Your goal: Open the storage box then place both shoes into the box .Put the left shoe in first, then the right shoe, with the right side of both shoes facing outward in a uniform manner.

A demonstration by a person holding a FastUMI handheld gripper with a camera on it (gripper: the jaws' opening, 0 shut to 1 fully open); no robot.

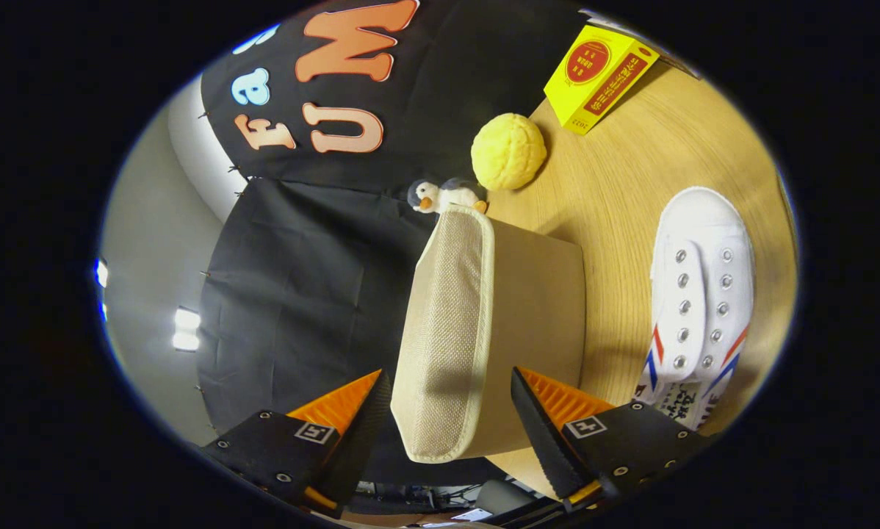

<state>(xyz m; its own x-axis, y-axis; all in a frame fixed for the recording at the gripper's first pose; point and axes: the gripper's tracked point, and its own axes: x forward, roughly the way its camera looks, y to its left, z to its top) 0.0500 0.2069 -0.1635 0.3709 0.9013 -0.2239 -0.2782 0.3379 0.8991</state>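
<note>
Fingers [370, 422] of my hand-held gripper [451, 419] stand spread apart, with a wide gap, and they press on nothing. Between them, and reaching a little beyond them, is the beige fabric storage box [506, 323]. Its woven lid [447, 338] has a pale piped edge, and this lid faces the left finger while the smooth brown side of the box faces the right finger. Both fingers are near the box, but I cannot tell if one of them touches it. The whole view is rolled to the side, so the light wooden table [631, 184] appears at the right of the scene and the black cloth wall [293, 294] at the left.

To the right of the box, apart from it, lies the white canvas shoe [697, 301] with metal eyelets and red and blue stripes on its side. Its rounded toe points to the far side, and its near end is just beside my right finger. I see one shoe here.

Beyond the box, at its far end, sits a small plush penguin [444, 196] with grey head and orange beak; it seems to touch the top corner of the box. Just beyond the penguin is a round yellow ball [508, 150] with a bumpy surface. Farther and to the right, a yellow cardboard carton [598, 77] with a red circle lies on the table near its far edge.
</note>
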